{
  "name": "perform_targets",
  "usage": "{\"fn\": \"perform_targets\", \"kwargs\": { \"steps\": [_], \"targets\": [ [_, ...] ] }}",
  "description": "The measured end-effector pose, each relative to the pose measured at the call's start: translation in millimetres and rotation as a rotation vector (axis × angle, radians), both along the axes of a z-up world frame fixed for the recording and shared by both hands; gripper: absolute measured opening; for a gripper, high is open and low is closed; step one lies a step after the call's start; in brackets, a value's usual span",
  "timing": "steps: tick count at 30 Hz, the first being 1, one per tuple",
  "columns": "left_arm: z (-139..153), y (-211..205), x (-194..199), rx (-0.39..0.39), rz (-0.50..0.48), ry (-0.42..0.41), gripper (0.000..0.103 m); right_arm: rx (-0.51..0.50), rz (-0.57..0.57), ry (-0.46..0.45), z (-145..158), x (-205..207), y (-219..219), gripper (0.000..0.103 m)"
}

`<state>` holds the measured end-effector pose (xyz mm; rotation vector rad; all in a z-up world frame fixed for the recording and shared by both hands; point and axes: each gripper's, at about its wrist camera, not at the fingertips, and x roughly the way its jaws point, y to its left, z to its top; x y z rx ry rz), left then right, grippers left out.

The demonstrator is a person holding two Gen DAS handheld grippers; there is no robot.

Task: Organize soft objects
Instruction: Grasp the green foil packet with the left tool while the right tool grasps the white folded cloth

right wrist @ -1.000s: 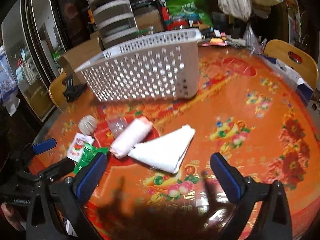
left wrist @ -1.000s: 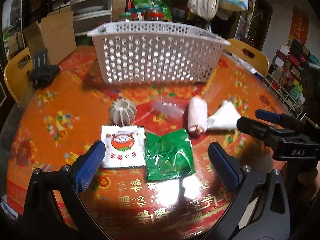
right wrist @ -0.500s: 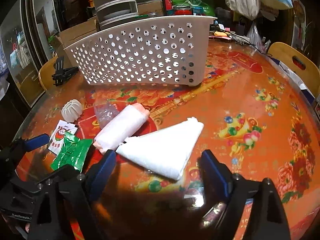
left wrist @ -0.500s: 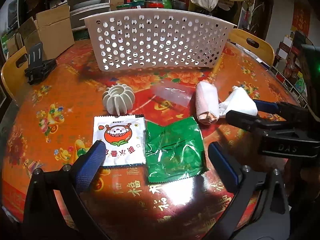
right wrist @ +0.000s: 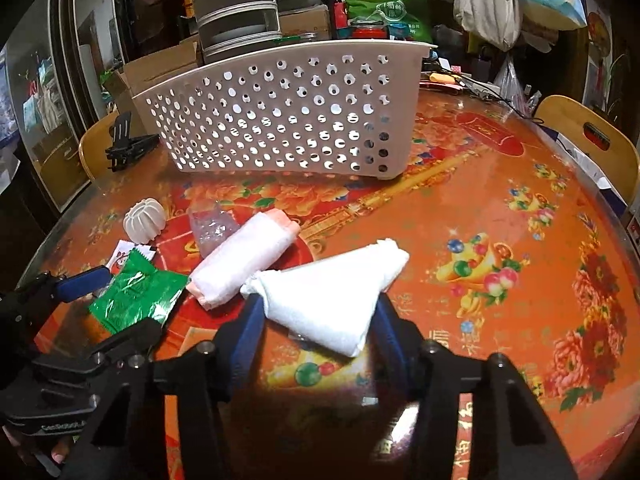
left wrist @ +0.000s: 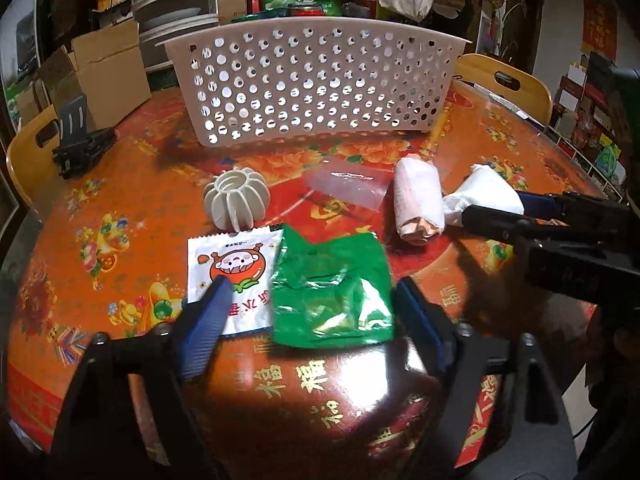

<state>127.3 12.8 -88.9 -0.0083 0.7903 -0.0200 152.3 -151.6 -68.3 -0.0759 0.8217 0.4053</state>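
My left gripper (left wrist: 308, 294) hovers low over a green foil packet (left wrist: 328, 292) and a white cartoon packet (left wrist: 232, 268) lying side by side. Its jaws are closing with both packets between them, and the pads do not press. My right gripper (right wrist: 318, 304) straddles a folded white cloth (right wrist: 328, 292). Its jaws are closing and the pads touch the cloth's two sides. A pink-and-white rolled towel (right wrist: 244, 264) lies just left of the cloth. The white perforated basket (left wrist: 312, 88) stands behind them.
A ribbed white ball (left wrist: 236, 200) and a clear plastic bag (left wrist: 348, 184) lie between the packets and the basket. A black clip stand (left wrist: 80, 144) sits at the far left. Wooden chairs (right wrist: 592, 140) ring the round red table (right wrist: 500, 208). Boxes and clutter stand behind it.
Both grippers sank toward the table and narrowed their jaws. The left came around the two packets. The right closed in on the white cloth, whose near corner has bunched up.
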Motion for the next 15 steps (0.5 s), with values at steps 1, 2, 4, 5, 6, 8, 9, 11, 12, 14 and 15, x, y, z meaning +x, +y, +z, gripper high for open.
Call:
{"fn": "perform_targets", "kwargs": {
  "steps": [1,2,4,5,6,8,9,11,12,14,15],
  "targets": [
    [1,0,-1,0.001,0.0,-0.005,0.065,0.005,0.002,0.0,0,0,0,0.052],
    [1,0,-2,0.004,0.0,-0.008,0.059,0.008,0.003,0.0,0,0,0,0.051],
    [2,2,-3,-0.003,0.001,-0.009,0.057,0.016,0.002,-0.001,0,0,-1,0.05],
    [2,3,-4,-0.008,0.002,-0.011,0.057,0.02,0.002,-0.001,0,-1,-2,0.05],
    [3,4,-5,-0.013,0.004,-0.014,0.056,0.026,0.002,0.0,0,-1,-3,0.049],
    [4,7,-8,-0.025,0.008,-0.023,0.056,0.038,0.001,-0.002,1,-1,-4,0.048],
    [5,9,-10,-0.03,0.009,-0.029,0.056,0.041,0.001,-0.004,1,-2,-4,0.048],
    [8,11,-13,-0.032,0.013,-0.041,0.056,0.047,0.001,-0.009,1,-2,-5,0.048],
    [9,13,-14,-0.035,0.015,-0.048,0.055,0.052,0.001,-0.013,2,-3,-6,0.047],
    [12,15,-16,-0.042,0.017,-0.057,0.055,0.063,0.003,-0.023,3,-4,-7,0.047],
    [14,16,-16,-0.045,0.018,-0.062,0.055,0.07,0.002,-0.028,3,-5,-8,0.047]
  ]
}}
